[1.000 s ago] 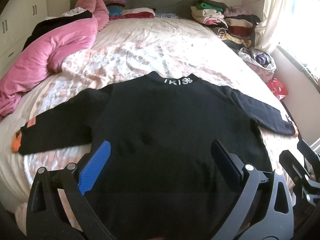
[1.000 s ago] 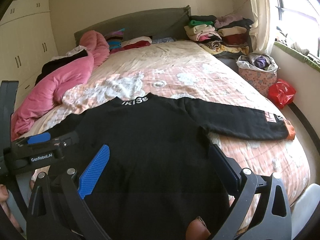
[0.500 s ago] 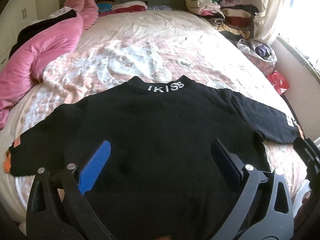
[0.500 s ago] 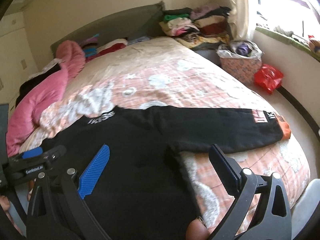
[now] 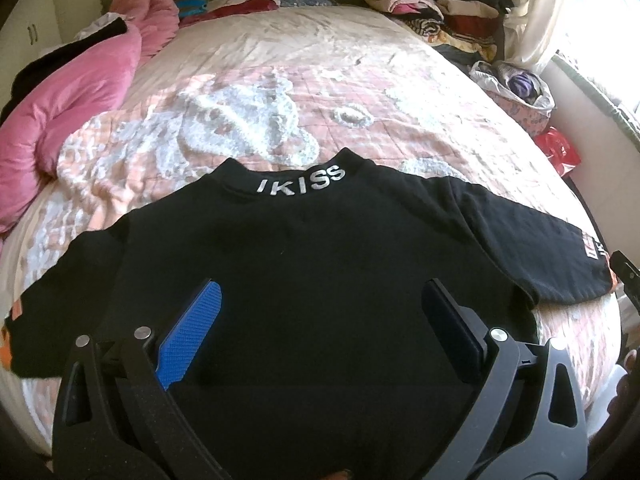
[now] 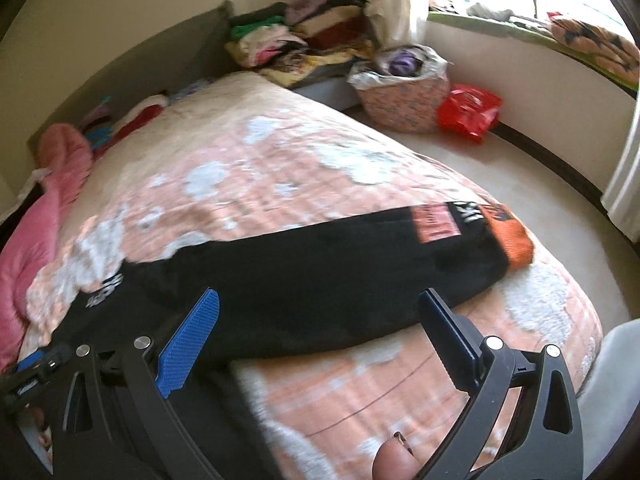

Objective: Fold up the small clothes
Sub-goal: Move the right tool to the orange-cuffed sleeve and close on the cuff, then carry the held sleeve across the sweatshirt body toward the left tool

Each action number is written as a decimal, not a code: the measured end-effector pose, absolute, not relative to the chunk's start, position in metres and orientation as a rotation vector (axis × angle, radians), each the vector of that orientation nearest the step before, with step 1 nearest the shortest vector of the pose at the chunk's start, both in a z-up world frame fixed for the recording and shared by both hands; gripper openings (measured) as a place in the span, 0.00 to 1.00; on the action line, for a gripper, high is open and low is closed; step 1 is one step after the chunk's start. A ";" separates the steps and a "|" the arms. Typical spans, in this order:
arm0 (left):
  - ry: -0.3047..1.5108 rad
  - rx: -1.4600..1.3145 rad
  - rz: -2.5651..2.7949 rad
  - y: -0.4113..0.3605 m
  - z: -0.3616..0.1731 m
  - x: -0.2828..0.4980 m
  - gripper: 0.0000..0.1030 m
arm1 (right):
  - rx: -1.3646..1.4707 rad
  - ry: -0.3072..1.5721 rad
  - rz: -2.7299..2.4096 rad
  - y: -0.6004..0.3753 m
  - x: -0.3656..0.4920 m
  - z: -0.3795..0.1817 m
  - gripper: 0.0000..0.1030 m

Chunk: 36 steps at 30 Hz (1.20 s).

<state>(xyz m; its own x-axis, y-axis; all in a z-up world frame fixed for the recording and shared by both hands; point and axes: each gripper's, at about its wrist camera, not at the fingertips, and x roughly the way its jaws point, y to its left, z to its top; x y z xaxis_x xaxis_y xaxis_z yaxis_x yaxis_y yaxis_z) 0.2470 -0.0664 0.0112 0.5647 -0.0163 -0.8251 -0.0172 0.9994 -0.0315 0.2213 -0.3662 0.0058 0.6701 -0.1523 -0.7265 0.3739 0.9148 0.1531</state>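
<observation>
Bedroom, with a bed (image 5: 360, 80) under a peach quilt patterned in white. At far left, a pink duvet (image 5: 72, 92) bunched along the bed's edge, reaching up towards the headboard. Centre, near the foot of the bed: a black sweater (image 5: 320, 280) spread flat, back up, silver "IKISS" lettering across the collar, both sleeves stretched out sideways. Left sleeve (image 5: 52, 320) ending in an orange cuff at the bed's left edge. Over the sweater's lower body, the left gripper (image 5: 320, 320), fingers spread wide and holding nothing, blue pad on the left finger. Further right, the right sleeve (image 6: 340, 264), lying flat towards the bed's right edge, with an orange patch and an orange cuff (image 6: 508, 232). Just over that sleeve and the quilt beside it, the right gripper (image 6: 320, 320), fingers likewise wide apart and empty; whether touching the cloth, cannot tell. At upper right, folded clothes (image 5: 436, 4) stacked by the headboard, then a basket (image 6: 404, 92) and a red bag (image 6: 468, 112) on the floor near the window.
</observation>
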 end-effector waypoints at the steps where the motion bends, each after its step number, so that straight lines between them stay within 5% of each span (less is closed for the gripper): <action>1: 0.976 -0.035 0.001 -0.068 0.009 0.250 0.91 | 0.307 0.789 -0.319 -0.372 0.223 0.003 0.96; 23: 0.998 0.021 -0.050 -0.105 -0.016 0.295 0.91 | 0.641 0.892 -0.536 -0.497 0.234 -0.073 0.95; 25: 1.001 0.026 -0.040 -0.102 -0.018 0.296 0.91 | 0.648 0.873 -0.538 -0.501 0.235 -0.073 0.83; 30: 1.013 0.009 -0.045 -0.095 -0.018 0.293 0.91 | 0.672 0.837 -0.491 -0.505 0.241 -0.068 0.25; 36: 0.986 0.001 -0.064 -0.090 0.000 0.286 0.91 | 0.622 0.738 -0.341 -0.480 0.242 -0.037 0.11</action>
<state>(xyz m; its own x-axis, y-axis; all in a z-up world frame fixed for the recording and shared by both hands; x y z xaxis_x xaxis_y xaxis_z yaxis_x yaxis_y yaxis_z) 0.2858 -0.0897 0.0003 0.5500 -0.0538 -0.8334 0.0549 0.9981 -0.0282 0.2425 -0.4800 -0.0365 0.6972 -0.0741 -0.7130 0.4945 0.7699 0.4035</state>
